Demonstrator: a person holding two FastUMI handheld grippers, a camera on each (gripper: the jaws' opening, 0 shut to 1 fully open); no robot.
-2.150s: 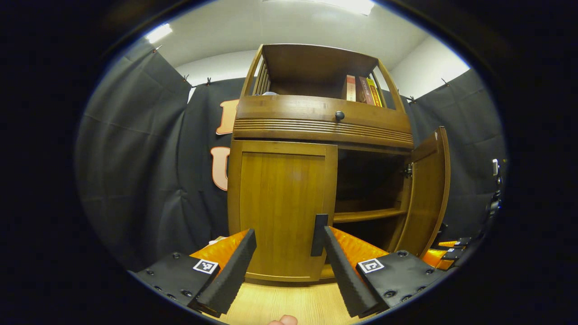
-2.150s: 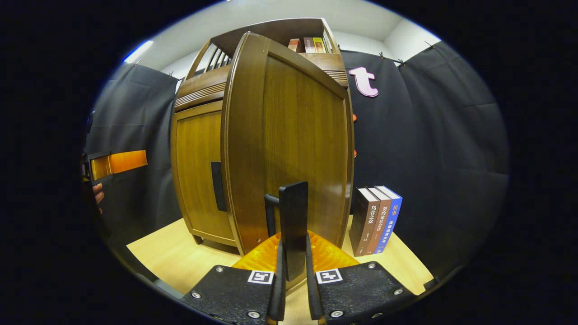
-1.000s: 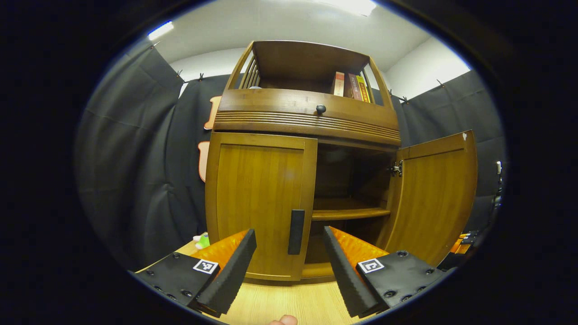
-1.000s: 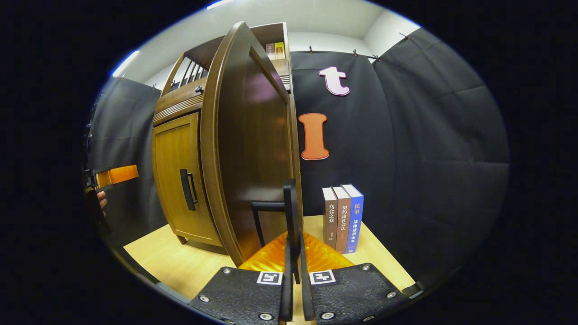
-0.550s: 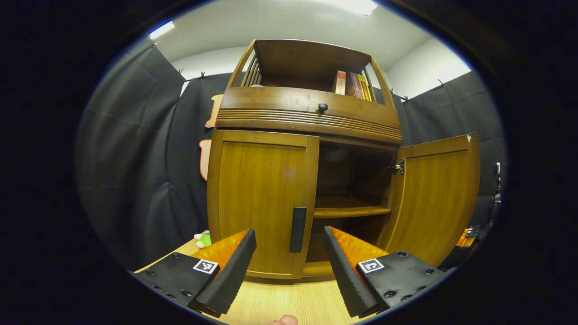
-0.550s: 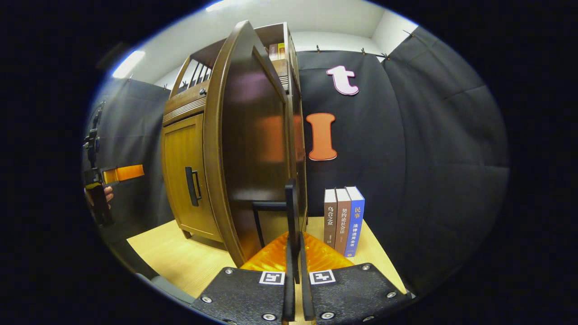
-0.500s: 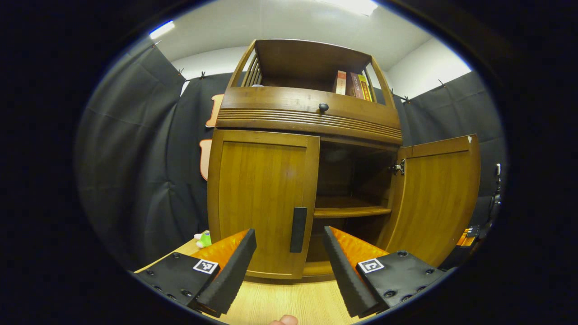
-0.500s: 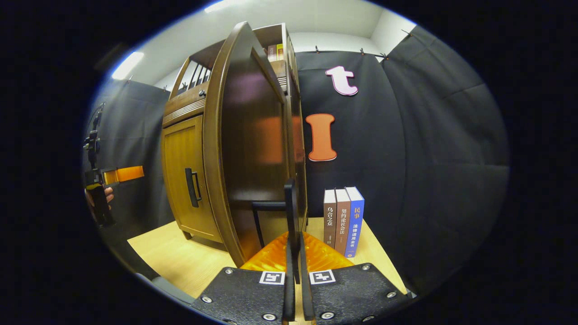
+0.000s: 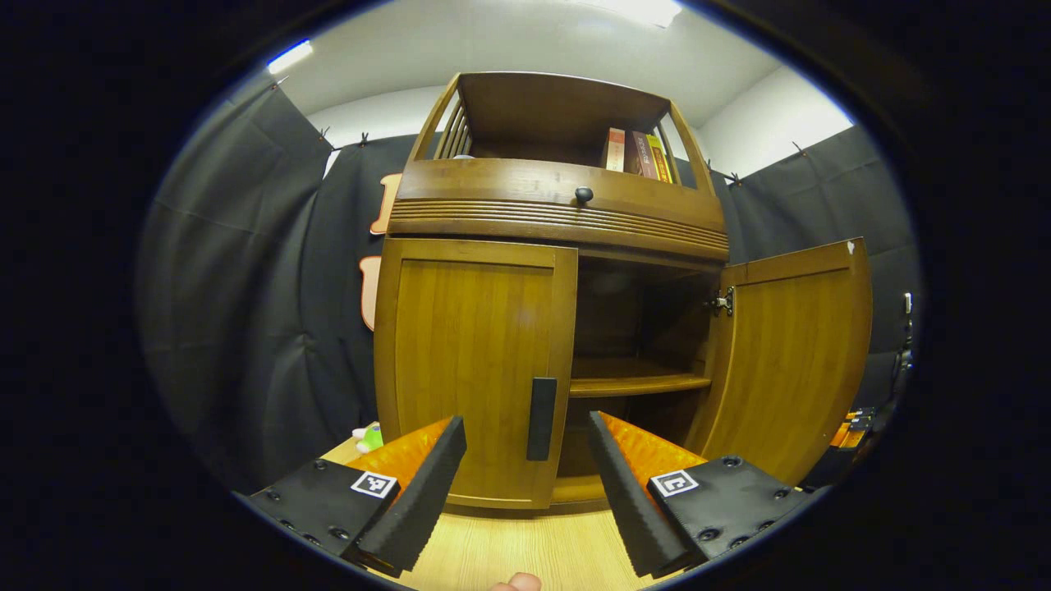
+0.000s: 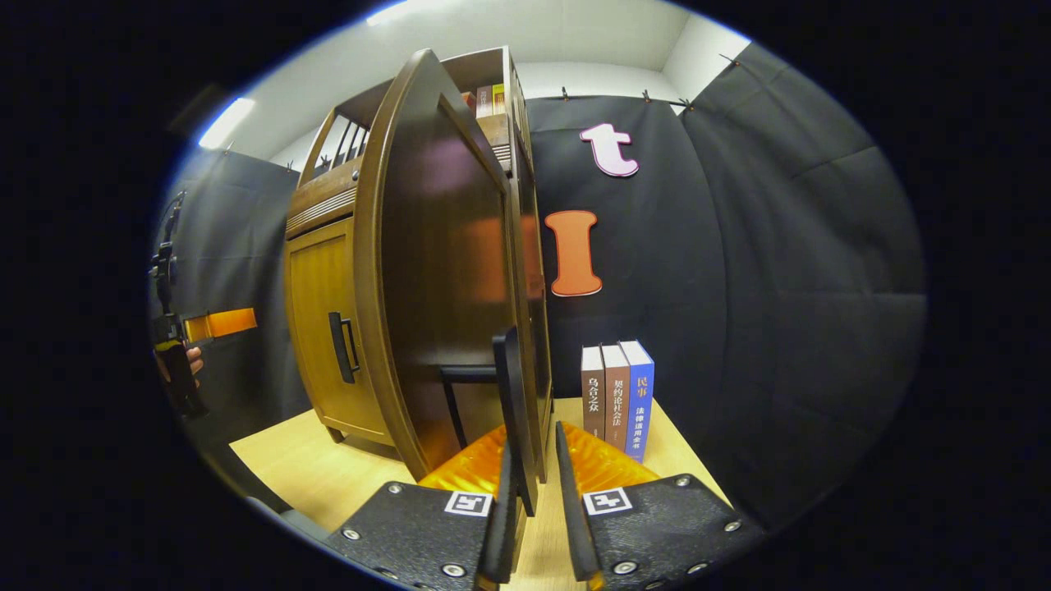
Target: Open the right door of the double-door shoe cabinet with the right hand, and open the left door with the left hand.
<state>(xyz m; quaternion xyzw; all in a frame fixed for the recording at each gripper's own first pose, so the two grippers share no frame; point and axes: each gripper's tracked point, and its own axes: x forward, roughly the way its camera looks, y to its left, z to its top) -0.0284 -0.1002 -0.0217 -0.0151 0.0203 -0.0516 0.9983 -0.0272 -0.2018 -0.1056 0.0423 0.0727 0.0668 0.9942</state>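
Observation:
The wooden shoe cabinet [image 9: 558, 213] stands on the table. Its right door [image 9: 788, 353] is swung wide open, baring an inner shelf [image 9: 636, 384]. The left door [image 9: 472, 361] is closed. My left gripper [image 9: 525, 423] is open just in front of that door's dark vertical handle [image 9: 541, 407], not touching it. In the right gripper view the open right door [image 10: 443, 287] is seen nearly edge-on. Its dark handle [image 10: 507, 394] stands between the parted fingers of my right gripper [image 10: 534, 439], close to the left finger. The left gripper [image 10: 218, 324] and the hand holding it show far left.
Three upright books [image 10: 616, 398] stand on the light wooden table [image 10: 328, 476] right of the cabinet, close to the open door. More books [image 9: 632, 152] sit on the top shelf above a drawer with a round knob [image 9: 584, 195]. A small green toy [image 9: 369, 435] lies left of the cabinet.
The right door swung from partly to wide open. My right gripper's fingers, shut on its handle until half a second ago, have now parted. The left gripper stayed open, shifting slightly.

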